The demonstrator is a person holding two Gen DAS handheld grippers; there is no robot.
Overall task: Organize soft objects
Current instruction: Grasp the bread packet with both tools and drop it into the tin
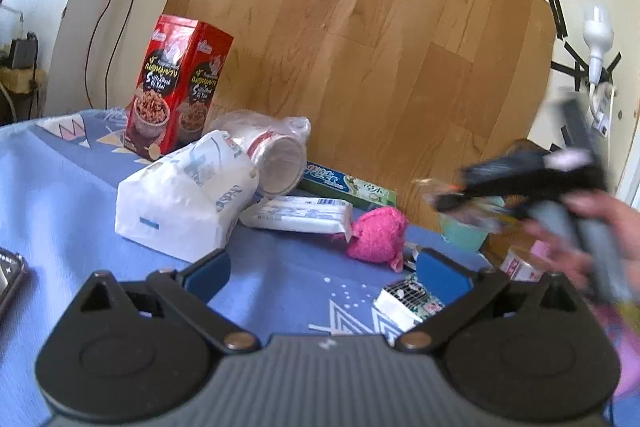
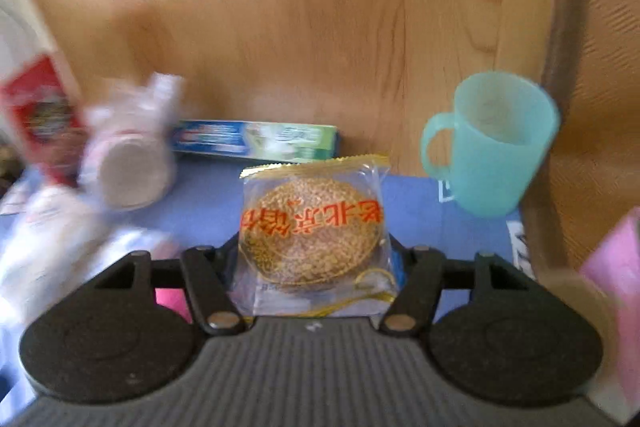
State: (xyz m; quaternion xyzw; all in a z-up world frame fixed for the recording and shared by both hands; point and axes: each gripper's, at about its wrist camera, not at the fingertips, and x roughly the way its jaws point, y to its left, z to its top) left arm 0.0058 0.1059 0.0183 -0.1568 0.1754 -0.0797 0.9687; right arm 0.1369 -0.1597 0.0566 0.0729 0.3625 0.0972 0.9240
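Note:
My right gripper (image 2: 314, 247) is shut on a clear-wrapped sesame cake packet (image 2: 312, 227) with red lettering, held above the blue cloth. From the left wrist view it shows blurred at the right (image 1: 520, 187). My left gripper (image 1: 322, 267) is open and empty over the cloth. A pink plush toy (image 1: 376, 235) lies just beyond its right finger. A white tissue pack (image 1: 296, 213) and a white paper bag (image 1: 180, 203) lie further left.
A red snack box (image 1: 176, 83) stands at the back left. A plastic-wrapped roll (image 1: 276, 155) and a toothpaste box (image 2: 256, 141) lie by the wooden board. A teal mug (image 2: 496, 143) stands right, beside a brown basket (image 2: 592, 107). A small printed carton (image 1: 404, 303) lies near.

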